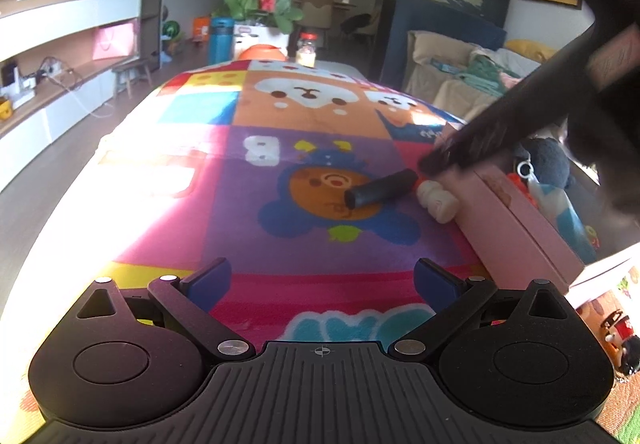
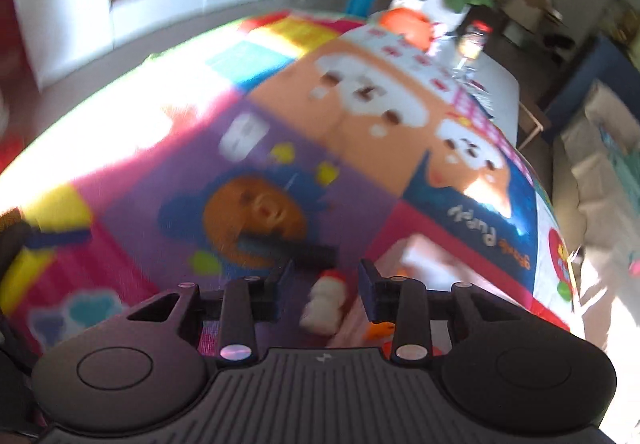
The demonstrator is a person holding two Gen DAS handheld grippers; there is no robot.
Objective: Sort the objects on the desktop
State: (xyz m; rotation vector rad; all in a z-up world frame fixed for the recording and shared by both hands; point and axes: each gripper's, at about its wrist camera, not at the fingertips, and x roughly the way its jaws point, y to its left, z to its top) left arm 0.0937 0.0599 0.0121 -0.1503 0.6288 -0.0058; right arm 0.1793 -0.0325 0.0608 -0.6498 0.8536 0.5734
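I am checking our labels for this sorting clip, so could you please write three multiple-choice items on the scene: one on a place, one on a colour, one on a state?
1. Where does the black cylinder lie?
A. On the patterned blanket, beside the white figurine
B. Inside the pink box
C. On the floor

2. What colour is the figurine's top in the right wrist view?
A. Green
B. Red
C. Blue

3. How does the left claw stand?
A. Shut on the cylinder
B. Shut on the figurine
C. Open, with nothing between its fingers

Answers: 1 A, since the cylinder rests on the blanket's bear print close to the figurine. 2 B, since a red cap shows above the white body. 3 C, since its blue pads stand wide apart over bare blanket.
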